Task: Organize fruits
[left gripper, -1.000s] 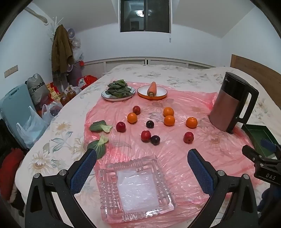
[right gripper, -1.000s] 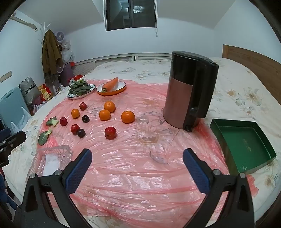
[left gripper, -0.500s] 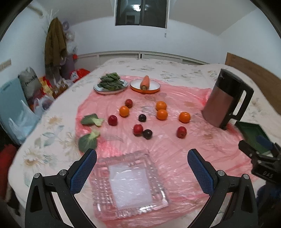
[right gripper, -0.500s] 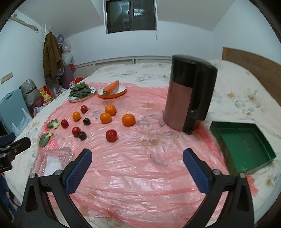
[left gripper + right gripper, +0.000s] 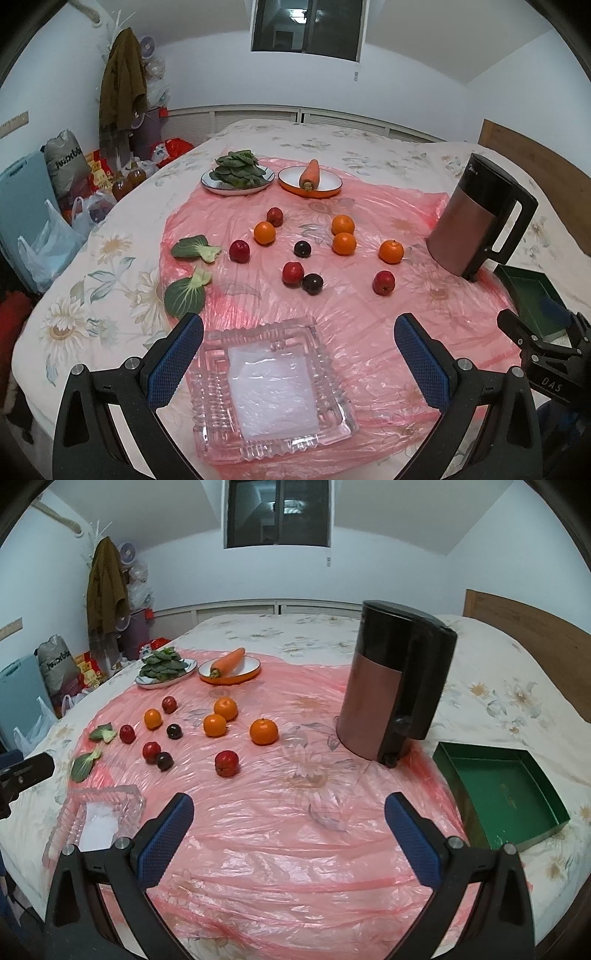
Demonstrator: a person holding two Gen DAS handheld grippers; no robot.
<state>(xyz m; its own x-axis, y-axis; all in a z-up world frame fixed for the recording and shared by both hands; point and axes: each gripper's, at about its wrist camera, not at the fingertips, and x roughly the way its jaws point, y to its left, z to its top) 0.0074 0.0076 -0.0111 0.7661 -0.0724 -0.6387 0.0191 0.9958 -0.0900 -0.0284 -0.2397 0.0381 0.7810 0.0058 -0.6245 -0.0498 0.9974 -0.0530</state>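
Observation:
Several oranges [image 5: 344, 243] [image 5: 263, 731], red apples [image 5: 383, 282] [image 5: 226, 763] and dark plums [image 5: 313, 283] [image 5: 165, 761] lie scattered on a pink plastic sheet [image 5: 362, 321] spread over a bed. A square clear glass dish [image 5: 273, 384] [image 5: 92, 819] sits at the sheet's near left. My left gripper [image 5: 298, 354] hangs open over that dish, holding nothing. My right gripper [image 5: 289, 829] is open above bare sheet, with the nearest apple well ahead of it. An empty green tray [image 5: 502, 797] [image 5: 528, 291] rests at the right.
A tall brown and black kettle [image 5: 395, 690] [image 5: 480, 218] stands right of the fruit. At the back are a plate of greens [image 5: 238, 175] and an orange plate with a carrot [image 5: 309, 179]. Two loose green leaves [image 5: 184, 297] lie at the left. Bags crowd the floor at left [image 5: 55, 206].
Both views have shifted slightly: the left gripper drifted back and right over the glass dish, the right gripper edged a little. Both stay open; no fruit has moved.

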